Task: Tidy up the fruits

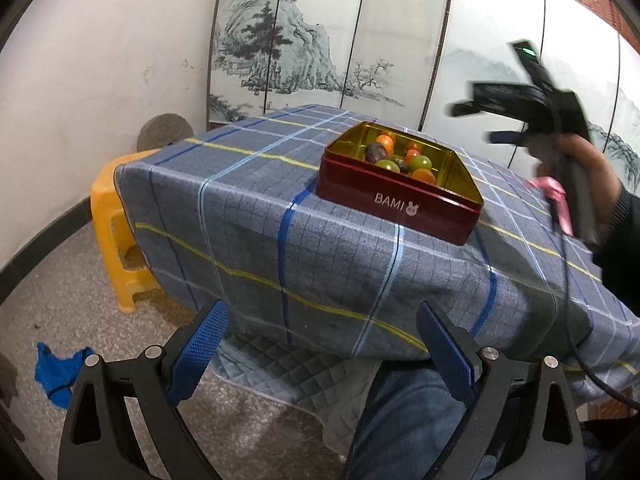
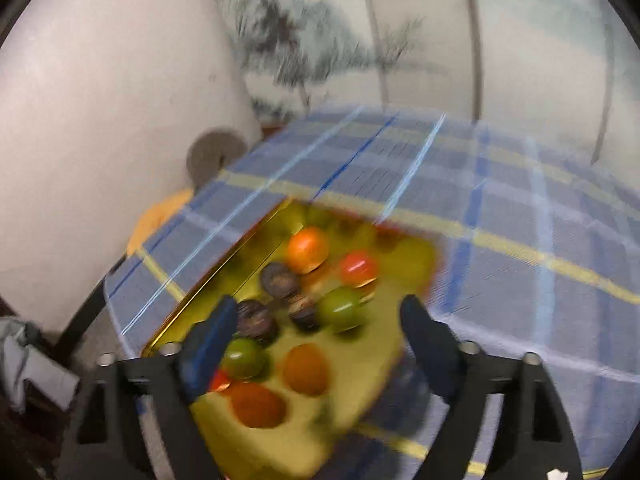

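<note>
A: Biggest thing first?
B: Painted folding screen (image 1: 304,40), ink landscape, standing behind the desk (image 1: 248,216). The desk is covered in a blue-grey plaid cloth with yellow and light blue lines.

A: Landmark?
B: Red tin (image 1: 400,196), gold inside, "BAMI" and a rabbit mark on its near wall. It sits on the desk, toward the far right part of the top in the left wrist view.

A: Fruits?
B: All inside the tin (image 2: 224,276). Small round pieces: orange ones (image 2: 308,249), a red one (image 2: 359,268), green ones (image 2: 340,309), dark brownish ones (image 2: 280,280). Loosely clustered, some touching. The right wrist view is motion-blurred, so fine detail is lost. From the left view the fruits (image 1: 400,158) crowd the tin's middle.

A: Anything on the desk outside the tin?
B: Only cloth seen around it.

A: Left of the tin?
B: Yellow plastic stool (image 1: 116,240), half under the cloth's hanging edge. Blue rag (image 1: 60,372) on the floor, further left and nearer.

A: Left gripper (image 1: 322,344)?
B: Low, in front of the desk's near edge, well apart from the tin. Fingers spread wide, blue pads, nothing between them.

A: Right gripper (image 2: 320,340)?
B: Just above the tin, fingers apart and gripping nothing; fruit shows in the gap below. In the left view it is a blurred black shape (image 1: 532,112) to the right of the tin, held by a hand (image 1: 588,176).
</note>
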Demonstrator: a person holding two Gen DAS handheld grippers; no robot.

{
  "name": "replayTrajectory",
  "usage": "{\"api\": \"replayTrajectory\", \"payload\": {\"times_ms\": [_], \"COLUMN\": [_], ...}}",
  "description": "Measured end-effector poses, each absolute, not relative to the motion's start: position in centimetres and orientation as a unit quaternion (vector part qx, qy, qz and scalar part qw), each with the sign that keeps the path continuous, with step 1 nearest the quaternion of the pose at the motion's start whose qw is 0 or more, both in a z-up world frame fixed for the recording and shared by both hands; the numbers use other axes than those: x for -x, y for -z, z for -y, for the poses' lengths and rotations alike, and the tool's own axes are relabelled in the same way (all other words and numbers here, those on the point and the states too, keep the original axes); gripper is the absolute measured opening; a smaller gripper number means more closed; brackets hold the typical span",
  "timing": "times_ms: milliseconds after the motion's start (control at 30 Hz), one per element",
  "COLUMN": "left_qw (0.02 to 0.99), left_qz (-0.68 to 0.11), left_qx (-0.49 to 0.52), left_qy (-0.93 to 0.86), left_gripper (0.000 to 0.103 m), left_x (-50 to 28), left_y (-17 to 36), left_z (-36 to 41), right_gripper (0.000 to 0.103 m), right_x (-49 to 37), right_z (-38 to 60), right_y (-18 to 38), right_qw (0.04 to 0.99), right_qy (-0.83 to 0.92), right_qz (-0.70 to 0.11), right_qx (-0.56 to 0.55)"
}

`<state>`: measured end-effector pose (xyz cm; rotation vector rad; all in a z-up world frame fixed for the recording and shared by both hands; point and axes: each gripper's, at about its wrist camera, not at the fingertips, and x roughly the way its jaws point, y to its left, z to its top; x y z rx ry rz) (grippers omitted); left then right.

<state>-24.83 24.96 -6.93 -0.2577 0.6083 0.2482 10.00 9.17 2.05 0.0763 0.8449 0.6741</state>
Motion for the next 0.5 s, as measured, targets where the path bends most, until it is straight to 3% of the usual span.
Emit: {"api": "replayTrajectory", "payload": {"times_ms": [200, 500], "left_qw": [0.943, 0.94], "left_qz": [-0.295, -0.321], "left_qx": [0.114, 0.092], "left_qy": [-0.102, -0.062], "left_gripper": [0.095, 0.096], "left_x": [23.3, 20.5], "left_y": [5.7, 6.1], "left_z": [-23.8, -21.1], "right_gripper": [0.091, 0.095], "right_x": [-11.4, -17.7], "right_z": [2.1, 30.7], "right_y": [-0.9, 10.1], "right_qw": [0.898, 0.875], "right_qy": [-0.22, 0.051], "right_qz": [-0.378, -0.462], "right_qx": [-0.037, -0.137]}}
